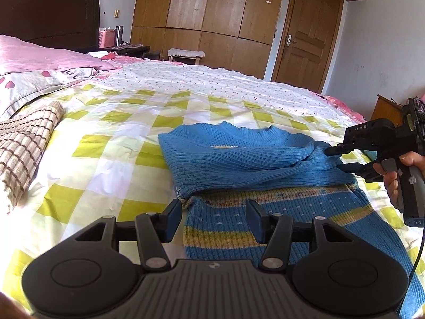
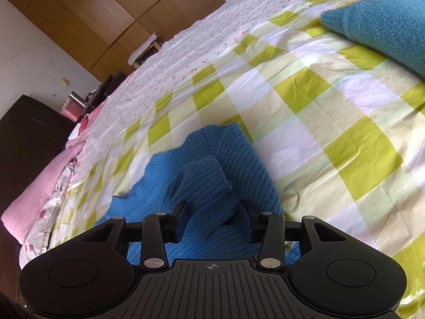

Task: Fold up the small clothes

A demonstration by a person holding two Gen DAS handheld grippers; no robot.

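Beside blue sweater (image 1: 239,159), checked cloth (image 1: 26,143)

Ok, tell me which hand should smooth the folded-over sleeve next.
Right, probably. The right gripper has its open fingers either side of the blue ribbed knit sweater's sleeve; the left gripper hovers open over the striped hem.

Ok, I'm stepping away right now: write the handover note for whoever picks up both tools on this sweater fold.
Left tool: open, holding nothing, hovering over the striped lower part of the blue sweater.
Right tool: open, blue knit between its fingers, not pinched.
Sweater lies on the checked bedsheet. A second, teal knit waits further off.
Done: the plain blue upper part is folded over the body.
Left: the striped part is unfolded; finish and tidy the bundle, then the teal piece.
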